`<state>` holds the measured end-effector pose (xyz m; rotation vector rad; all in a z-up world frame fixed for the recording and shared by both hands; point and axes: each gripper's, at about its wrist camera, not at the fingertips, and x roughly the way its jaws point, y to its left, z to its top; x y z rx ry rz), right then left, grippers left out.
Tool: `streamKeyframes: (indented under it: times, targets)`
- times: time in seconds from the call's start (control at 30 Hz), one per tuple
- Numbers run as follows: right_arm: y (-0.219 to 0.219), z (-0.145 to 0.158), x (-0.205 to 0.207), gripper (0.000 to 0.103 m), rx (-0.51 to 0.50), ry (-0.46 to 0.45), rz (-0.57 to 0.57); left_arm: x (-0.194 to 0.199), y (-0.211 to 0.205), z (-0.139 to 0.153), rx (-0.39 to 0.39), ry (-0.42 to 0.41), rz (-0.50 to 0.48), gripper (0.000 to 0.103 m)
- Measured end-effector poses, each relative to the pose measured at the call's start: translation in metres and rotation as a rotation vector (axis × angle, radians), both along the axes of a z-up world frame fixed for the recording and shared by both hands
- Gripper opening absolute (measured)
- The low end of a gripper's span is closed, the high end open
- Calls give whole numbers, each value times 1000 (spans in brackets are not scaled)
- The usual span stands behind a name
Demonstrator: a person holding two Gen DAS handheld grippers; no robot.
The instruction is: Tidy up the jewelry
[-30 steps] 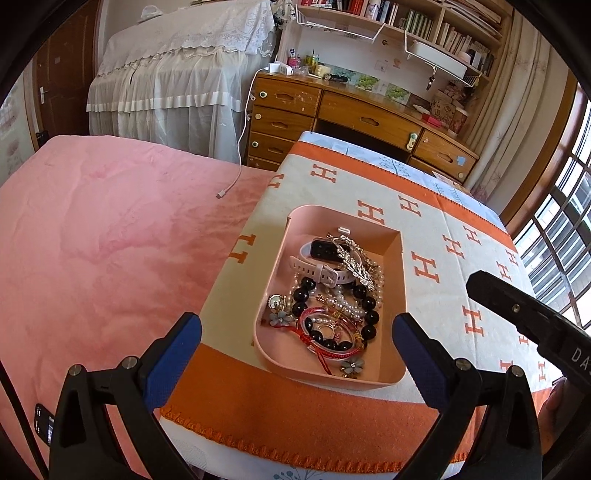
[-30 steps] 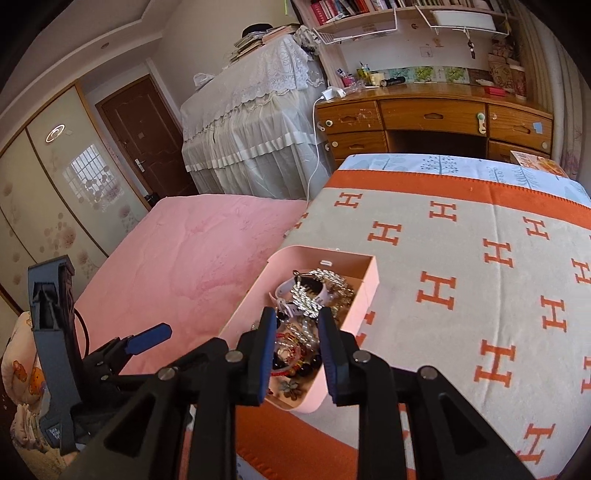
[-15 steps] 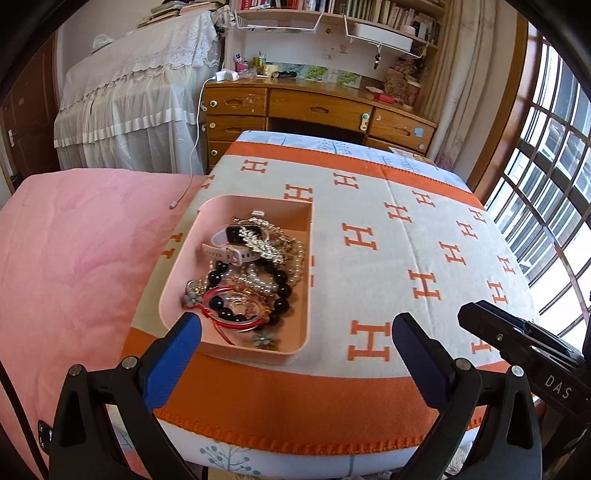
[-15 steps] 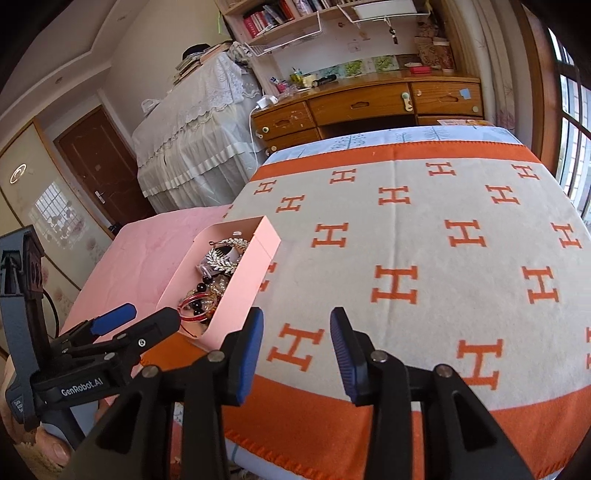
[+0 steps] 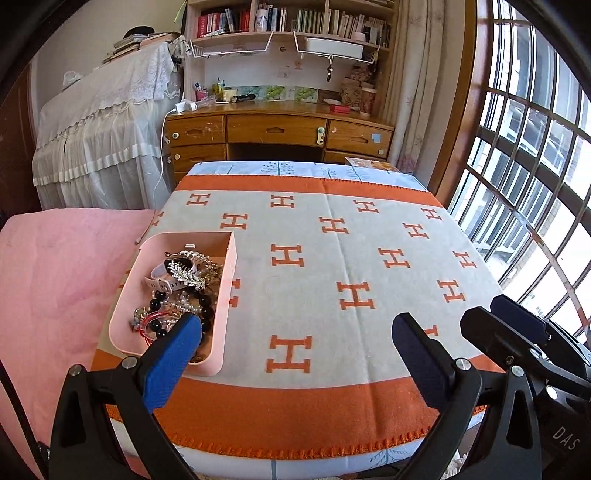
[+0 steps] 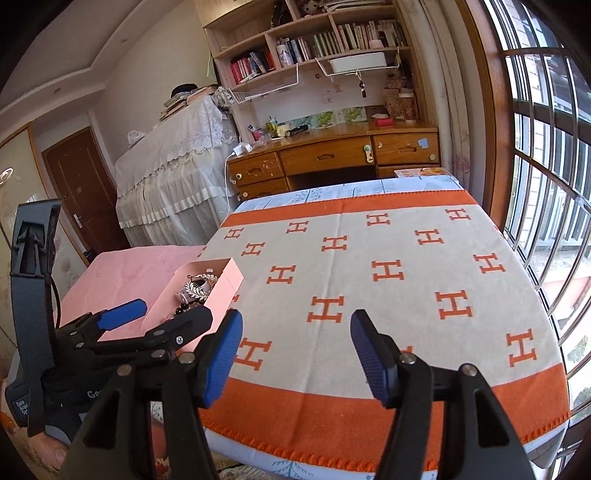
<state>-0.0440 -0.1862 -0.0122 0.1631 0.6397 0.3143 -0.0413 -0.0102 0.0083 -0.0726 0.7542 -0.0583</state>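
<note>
Since a second earlier, both grippers had swung rightward across the table, so that the pink tray [image 5: 223, 317] slid from the centre of the left wrist view to its left side, and the right gripper [image 6: 295, 349], whose fingers had been nearly together over the tray, had spread them wide. The left gripper [image 5: 295, 343] hung with its blue-padded fingers [image 5: 173, 356] far apart and nothing between them, above the near edge of the orange and grey blanket [image 5: 332, 266] patterned with H letters. The right gripper also held nothing, its jaws released over the same near edge, and the left gripper [image 6: 147, 317] showed at the left of its view, just beside the tray [image 6: 221, 291]. The tray sat at the left edge of the blanket, next to the pink bedcover [image 5: 55, 280]. Inside it lay a tangle of jewelry: a silver leaf-shaped hairpiece [image 5: 188, 275] over a white-strapped watch [image 5: 162, 282], a black bead bracelet [image 5: 201, 299], pearl strands and a red cord bracelet [image 5: 153, 319], the nearest pieces partly hidden behind the left finger. Beyond the table stood a wooden desk [image 5: 277, 129] with drawers, bookshelves [image 5: 288, 18] above it, a lace-covered piece of furniture [image 5: 103, 129] to the left, and a barred window [image 5: 535, 166] to the right.
</note>
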Motion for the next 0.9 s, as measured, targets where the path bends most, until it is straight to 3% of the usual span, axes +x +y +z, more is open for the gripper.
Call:
streamKeyframes:
  times: [0.9]
  targets:
    - [-14,-1,-6,63,12,-30,-26,-7,-13,5,36,-27,26,102]
